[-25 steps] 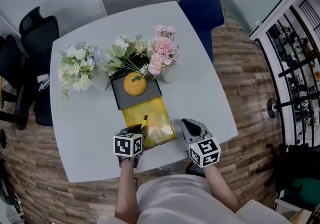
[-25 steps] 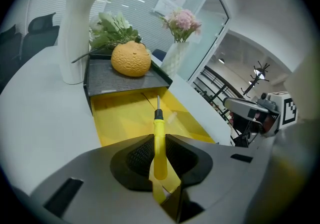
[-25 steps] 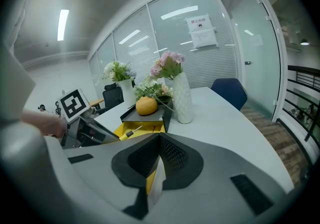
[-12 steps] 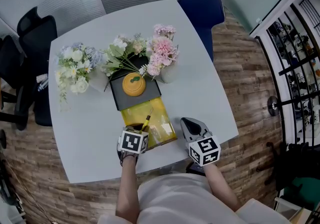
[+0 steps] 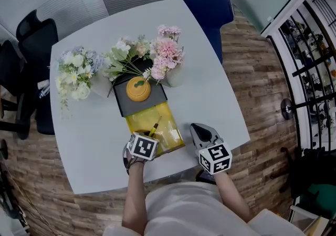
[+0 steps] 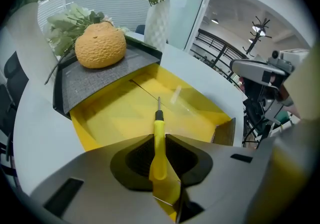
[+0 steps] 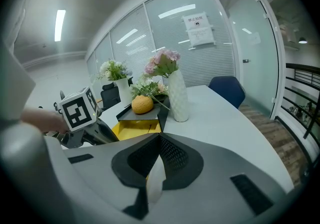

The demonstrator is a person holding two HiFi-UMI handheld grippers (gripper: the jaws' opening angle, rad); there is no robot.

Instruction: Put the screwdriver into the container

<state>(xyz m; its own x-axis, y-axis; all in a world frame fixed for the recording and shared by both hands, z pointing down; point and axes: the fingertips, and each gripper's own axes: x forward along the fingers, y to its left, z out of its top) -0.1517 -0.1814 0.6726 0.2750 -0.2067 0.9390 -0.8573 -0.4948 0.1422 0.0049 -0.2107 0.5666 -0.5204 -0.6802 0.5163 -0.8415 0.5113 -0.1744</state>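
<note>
A yellow open container (image 5: 163, 124) lies on the white table, in front of a dark lid (image 5: 126, 106) that carries an orange (image 5: 138, 88). My left gripper (image 5: 150, 136) is shut on the yellow-handled screwdriver (image 5: 156, 126). In the left gripper view the screwdriver (image 6: 159, 143) points forward with its metal tip over the container's yellow floor (image 6: 120, 113). My right gripper (image 5: 199, 129) rests to the right of the container, shut, with nothing between its jaws. The right gripper view shows its closed jaws (image 7: 160, 137) and the container (image 7: 131, 128) beyond.
Three vases of flowers stand behind the lid: white and blue (image 5: 73, 74), green (image 5: 126, 56) and pink (image 5: 168, 53). The white vase (image 7: 178, 96) is close to the container. A blue chair (image 5: 207, 6) and black chairs (image 5: 31, 40) ring the table (image 5: 215, 93).
My left gripper has shifted a little right and forward with the screwdriver, bringing its tip further over the container. The right gripper has stayed put.
</note>
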